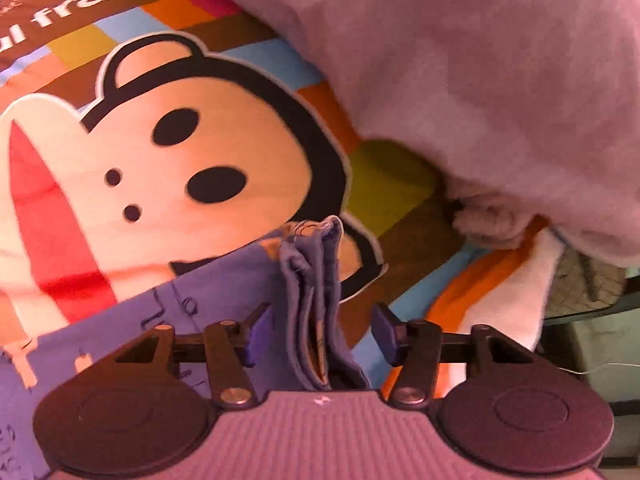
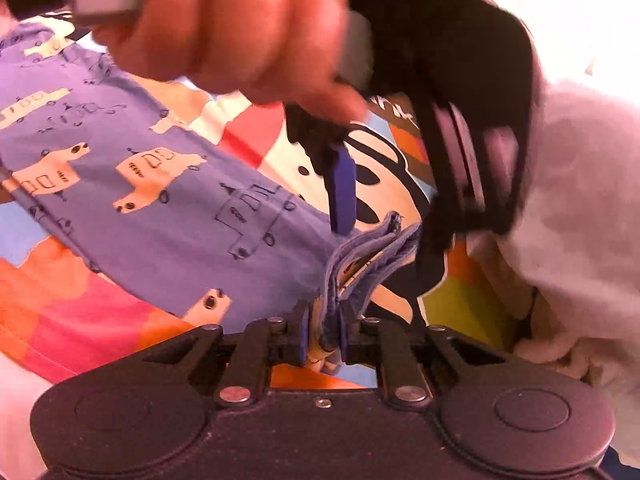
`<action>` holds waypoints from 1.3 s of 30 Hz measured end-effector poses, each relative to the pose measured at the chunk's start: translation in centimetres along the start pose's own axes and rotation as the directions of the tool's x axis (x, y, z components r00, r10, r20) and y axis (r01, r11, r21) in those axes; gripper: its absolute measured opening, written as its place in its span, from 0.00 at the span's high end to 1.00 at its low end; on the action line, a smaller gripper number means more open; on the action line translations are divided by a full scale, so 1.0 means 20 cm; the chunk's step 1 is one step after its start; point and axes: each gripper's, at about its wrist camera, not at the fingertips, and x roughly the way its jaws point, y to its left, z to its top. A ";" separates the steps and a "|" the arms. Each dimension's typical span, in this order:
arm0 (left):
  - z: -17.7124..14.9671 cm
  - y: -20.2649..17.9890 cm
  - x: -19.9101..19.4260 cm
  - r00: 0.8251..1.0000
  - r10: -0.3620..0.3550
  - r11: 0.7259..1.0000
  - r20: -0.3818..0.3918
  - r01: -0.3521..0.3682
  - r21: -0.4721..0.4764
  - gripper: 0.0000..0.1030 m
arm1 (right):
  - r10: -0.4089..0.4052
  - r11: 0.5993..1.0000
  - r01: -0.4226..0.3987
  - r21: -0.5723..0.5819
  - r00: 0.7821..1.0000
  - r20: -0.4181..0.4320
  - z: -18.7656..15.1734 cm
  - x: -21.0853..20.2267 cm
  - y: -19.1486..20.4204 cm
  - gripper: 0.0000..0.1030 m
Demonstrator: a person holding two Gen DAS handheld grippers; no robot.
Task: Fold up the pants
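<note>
Crowding the pants (image 2: 152,184), a fleece blanket (image 1: 500,80)

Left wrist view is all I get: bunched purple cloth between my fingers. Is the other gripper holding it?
Observer: Yes, the right gripper is shut on the bunched edge of the pants.
Operator: How does my left one look from there?
Observer: The left gripper hangs over that same edge, its fingers apart, not pressing.
Operator: And the rest of the pants?
Observer: They stretch away over the colourful blanket.
</note>
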 end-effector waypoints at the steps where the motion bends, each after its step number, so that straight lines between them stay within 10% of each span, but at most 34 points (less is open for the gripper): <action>1: -0.01 0.00 0.01 1.000 0.016 1.000 0.004 -0.016 -0.007 0.84 | 0.007 1.000 -0.007 0.004 1.000 0.002 0.00 0.00 0.01 0.84; 12: -0.05 0.13 0.01 0.996 -0.062 0.988 0.059 0.070 -0.136 0.90 | -0.027 0.991 0.022 0.134 0.999 0.032 -0.04 -0.08 0.02 0.45; 21: -0.05 0.16 0.00 0.994 -0.086 0.980 0.063 0.096 -0.176 0.90 | -0.036 0.979 0.034 0.201 0.999 0.006 -0.05 -0.05 -0.01 0.32; 28: -0.07 0.15 -0.08 0.994 -0.072 0.981 0.085 0.086 -0.171 0.91 | -0.028 0.960 0.025 0.278 1.000 0.006 -0.05 -0.02 -0.03 0.78; 39: -0.18 0.17 -0.42 0.987 -0.011 0.997 0.158 0.024 -0.079 0.91 | 0.004 0.973 -0.044 0.226 0.985 0.174 0.06 -0.27 0.07 0.85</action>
